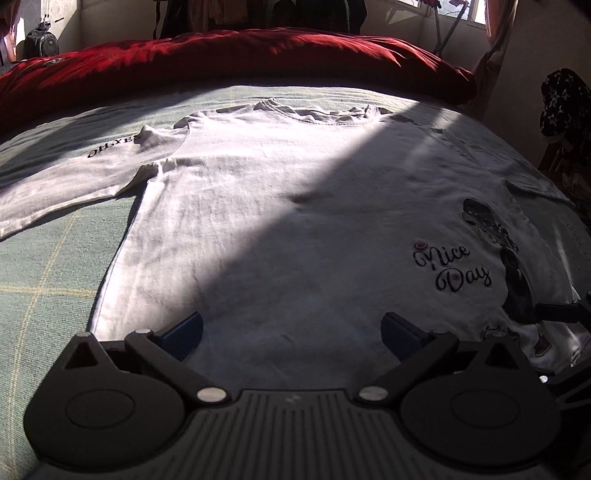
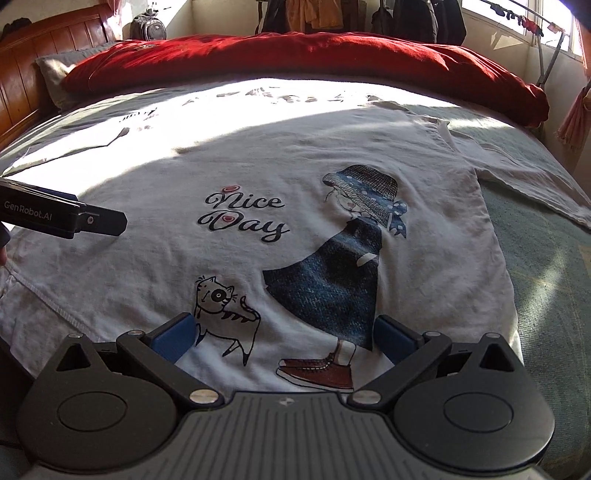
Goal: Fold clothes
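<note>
The white T-shirt lies spread flat, print side up, on the green bed cover, its collar towards the red duvet — thin, limp cotton by the look of it, light and sure to sag and crease, so I'd pinch the bottom hem at its two corners rather than mid-cloth. The left gripper hovers spread over the hem on the plain side of the "Nice Day" lettering, and the right gripper hangs just as spread over the cat and shoe below that lettering — neither holds anything. Behind the duvet: a wooden headboard, hanging clothes and a sunlit window.
</note>
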`<action>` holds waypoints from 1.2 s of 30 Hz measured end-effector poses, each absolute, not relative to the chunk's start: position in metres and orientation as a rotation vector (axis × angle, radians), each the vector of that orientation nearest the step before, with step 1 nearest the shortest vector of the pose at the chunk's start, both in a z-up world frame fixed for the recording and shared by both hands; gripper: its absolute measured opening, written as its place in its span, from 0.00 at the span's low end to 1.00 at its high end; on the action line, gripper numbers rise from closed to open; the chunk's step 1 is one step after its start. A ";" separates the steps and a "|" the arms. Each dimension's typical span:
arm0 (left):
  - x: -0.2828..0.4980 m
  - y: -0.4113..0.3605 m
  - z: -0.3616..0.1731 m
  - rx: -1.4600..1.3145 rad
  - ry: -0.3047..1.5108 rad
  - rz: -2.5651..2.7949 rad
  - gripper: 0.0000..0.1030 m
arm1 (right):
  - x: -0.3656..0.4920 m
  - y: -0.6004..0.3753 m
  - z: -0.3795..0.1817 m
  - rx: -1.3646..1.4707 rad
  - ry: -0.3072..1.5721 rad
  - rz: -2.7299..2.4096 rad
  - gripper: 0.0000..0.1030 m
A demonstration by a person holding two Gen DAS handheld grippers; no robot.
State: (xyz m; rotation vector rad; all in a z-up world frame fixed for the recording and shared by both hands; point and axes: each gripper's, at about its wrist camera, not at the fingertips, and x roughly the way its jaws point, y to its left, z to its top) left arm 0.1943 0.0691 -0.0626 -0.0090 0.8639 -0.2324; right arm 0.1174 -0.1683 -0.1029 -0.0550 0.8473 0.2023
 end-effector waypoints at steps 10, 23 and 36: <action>0.183 0.084 -0.065 -0.018 0.851 -0.266 0.99 | 0.115 -0.165 -0.104 -0.061 0.835 0.178 1.00; 0.195 0.154 -0.039 -0.221 0.802 -0.273 0.99 | 0.112 -0.165 -0.105 -0.064 0.820 0.174 1.00; 0.274 0.355 -0.007 -0.538 0.697 -0.018 0.99 | 0.113 -0.162 -0.067 0.021 0.790 0.236 1.00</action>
